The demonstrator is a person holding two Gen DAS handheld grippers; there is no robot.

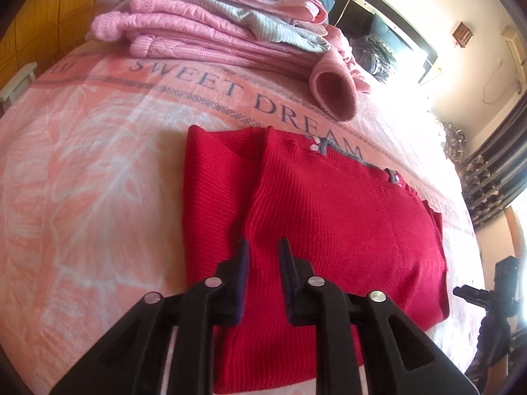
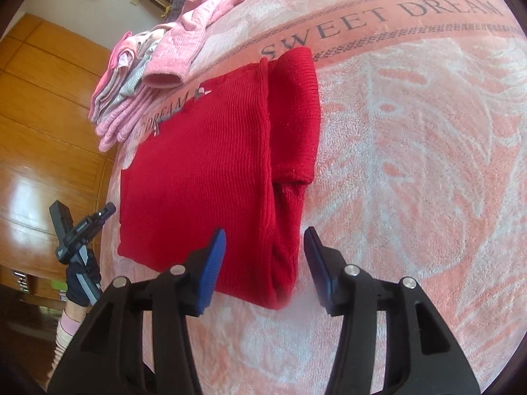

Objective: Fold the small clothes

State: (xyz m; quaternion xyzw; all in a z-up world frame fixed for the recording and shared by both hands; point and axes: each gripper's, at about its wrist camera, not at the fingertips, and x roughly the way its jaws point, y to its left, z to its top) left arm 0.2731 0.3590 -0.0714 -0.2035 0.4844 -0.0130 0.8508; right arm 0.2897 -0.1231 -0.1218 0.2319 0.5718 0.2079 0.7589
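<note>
We hold the left gripper [image 1: 262, 247] and right gripper [image 2: 265, 238] released above the red sweater [image 1: 329, 217], partly folded; behind it, a folded pile [image 1: 210, 26].

The red knit sweater [image 2: 210, 164] lies folded flat on the pink "SWEET DREAM" blanket [image 2: 411, 131]. The right tongs [image 2: 265, 240] gape wide over the sweater's near edge, nothing between them. Beyond the sweater sits a pile of pink clothes [image 2: 148, 75]. Beside the sweater, a gloved hand [image 2: 80, 283] holds the other tongs [image 2: 105, 212].
</note>
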